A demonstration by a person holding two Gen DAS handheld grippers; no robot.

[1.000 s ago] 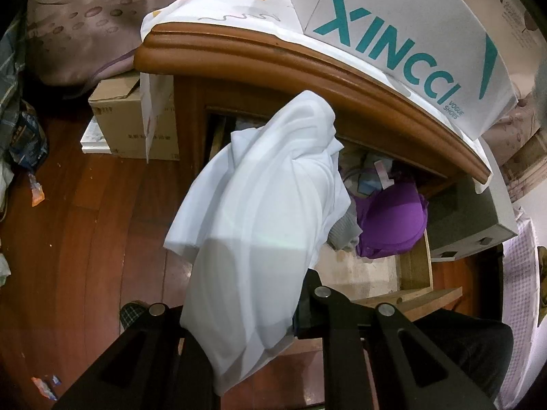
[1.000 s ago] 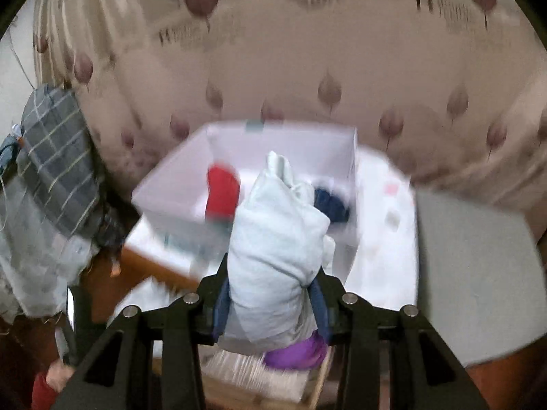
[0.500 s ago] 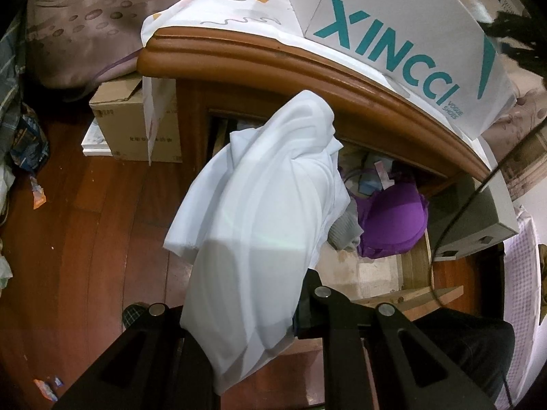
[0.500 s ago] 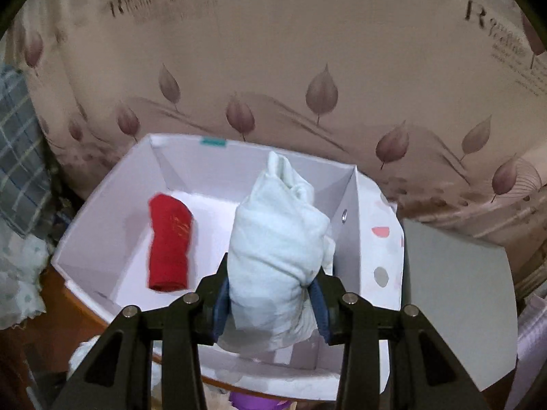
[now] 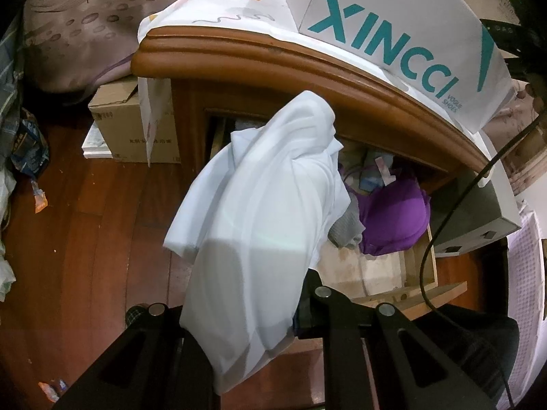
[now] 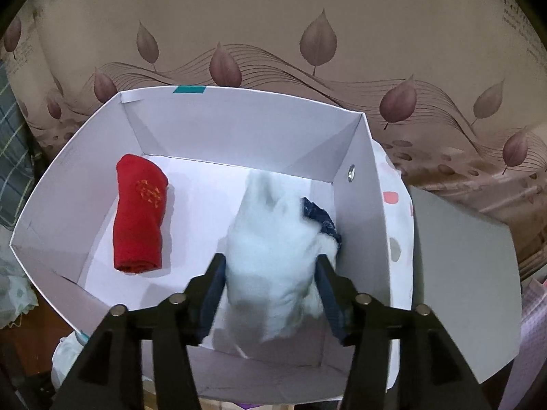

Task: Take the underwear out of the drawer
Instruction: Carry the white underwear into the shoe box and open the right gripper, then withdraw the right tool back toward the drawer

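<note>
My left gripper (image 5: pixel 246 311) is shut on a white garment (image 5: pixel 266 212) and holds it up in front of the open wooden drawer (image 5: pixel 386 273), which holds a purple bra (image 5: pixel 393 212) and other clothes. My right gripper (image 6: pixel 271 290) hangs over the white shoe box (image 6: pixel 218 116). Its jaws stand apart, and a blurred pale blue rolled garment (image 6: pixel 273 239) lies between them, dropping into the box. A red roll (image 6: pixel 140 212) lies at the box's left. A dark blue piece (image 6: pixel 321 218) shows beside the pale garment.
The shoe box marked XINCCI (image 5: pixel 393 30) stands on the nightstand top (image 5: pixel 273 48). A cardboard box (image 5: pixel 126 126) sits on the wooden floor (image 5: pixel 85 239) at left. A grey box (image 5: pixel 478 212) stands to the drawer's right. A patterned curtain (image 6: pixel 273 34) hangs behind.
My right gripper moved over the shoe box, lowered, and its jaws opened, so the pale blue roll is slipping down into the box. The left gripper has stayed still with its white garment.
</note>
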